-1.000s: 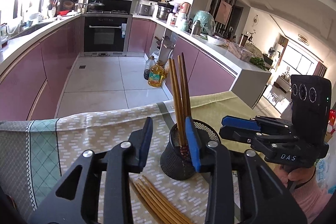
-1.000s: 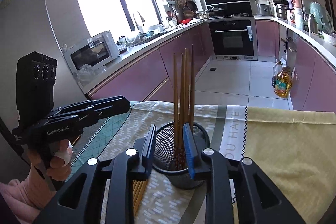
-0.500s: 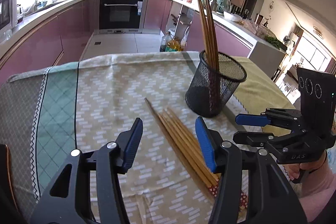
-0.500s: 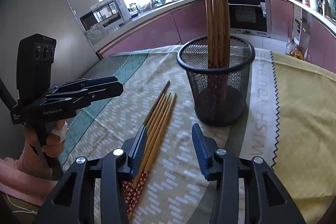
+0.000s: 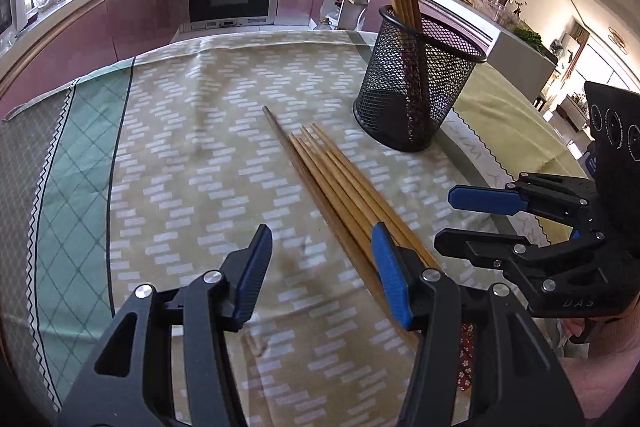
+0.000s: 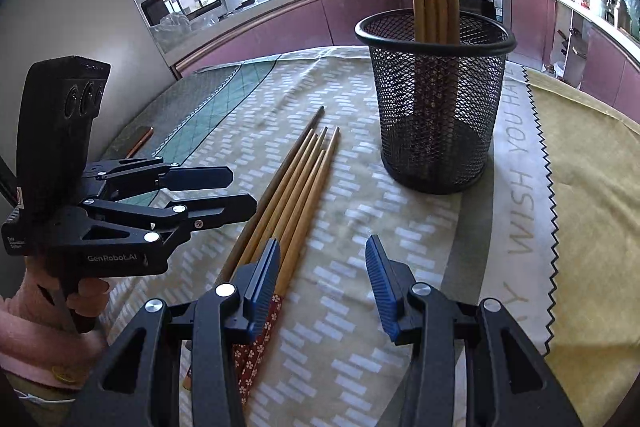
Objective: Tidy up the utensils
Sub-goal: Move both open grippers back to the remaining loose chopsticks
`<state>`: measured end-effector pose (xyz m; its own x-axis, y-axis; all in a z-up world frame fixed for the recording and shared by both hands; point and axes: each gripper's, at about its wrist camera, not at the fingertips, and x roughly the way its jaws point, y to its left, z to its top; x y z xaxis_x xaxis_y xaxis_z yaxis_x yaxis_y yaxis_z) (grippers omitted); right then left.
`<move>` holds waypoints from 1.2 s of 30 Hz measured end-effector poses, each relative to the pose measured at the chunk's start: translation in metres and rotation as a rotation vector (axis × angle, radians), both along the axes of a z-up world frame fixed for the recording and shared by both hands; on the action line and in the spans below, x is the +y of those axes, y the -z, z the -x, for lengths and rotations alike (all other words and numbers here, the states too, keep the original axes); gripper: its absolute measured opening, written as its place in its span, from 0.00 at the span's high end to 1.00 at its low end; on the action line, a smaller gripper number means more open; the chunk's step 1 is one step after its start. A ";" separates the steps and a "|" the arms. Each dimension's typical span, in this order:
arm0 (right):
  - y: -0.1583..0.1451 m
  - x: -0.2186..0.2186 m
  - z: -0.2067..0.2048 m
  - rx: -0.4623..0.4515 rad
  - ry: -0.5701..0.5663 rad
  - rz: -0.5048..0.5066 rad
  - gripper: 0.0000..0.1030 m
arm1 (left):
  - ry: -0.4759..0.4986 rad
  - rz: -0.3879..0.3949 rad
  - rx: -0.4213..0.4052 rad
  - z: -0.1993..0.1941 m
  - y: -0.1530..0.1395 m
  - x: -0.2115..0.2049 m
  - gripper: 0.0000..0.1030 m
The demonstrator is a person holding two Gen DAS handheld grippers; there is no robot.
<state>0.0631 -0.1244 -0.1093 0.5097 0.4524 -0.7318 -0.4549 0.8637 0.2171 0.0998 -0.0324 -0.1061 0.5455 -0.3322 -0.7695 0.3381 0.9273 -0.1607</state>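
Ample bare tablecloth [image 5: 192, 163] left of chopsticks [image 5: 340, 187]

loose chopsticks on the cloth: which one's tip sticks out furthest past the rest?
The darker chopstick on the bundle's window-side edge; its tip reaches beyond the others.

Black hand-held gripper [image 5: 322, 273], blue pads [image 5: 390, 281], pink sleeve [image 6: 24, 335]

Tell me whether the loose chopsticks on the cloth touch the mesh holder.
Apart. In the right wrist view, patterned cloth shows between the loose chopsticks and the mesh holder.
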 end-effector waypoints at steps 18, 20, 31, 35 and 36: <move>0.007 0.018 0.004 -0.010 -0.010 0.060 0.59 | -0.007 -0.052 0.009 -0.005 0.005 -0.007 0.58; 0.007 0.019 0.003 -0.010 -0.008 0.065 0.60 | -0.001 -0.053 0.008 -0.005 0.005 -0.008 0.60; 0.006 0.017 0.001 -0.006 0.002 0.092 0.65 | 0.038 -0.036 0.021 0.001 0.005 -0.005 0.73; 0.007 0.020 -0.001 -0.009 0.002 0.107 0.68 | 0.031 -0.027 0.030 0.000 0.005 0.000 0.68; 0.007 0.020 -0.002 -0.010 0.003 0.112 0.69 | 0.029 -0.023 0.033 -0.001 0.006 0.001 0.67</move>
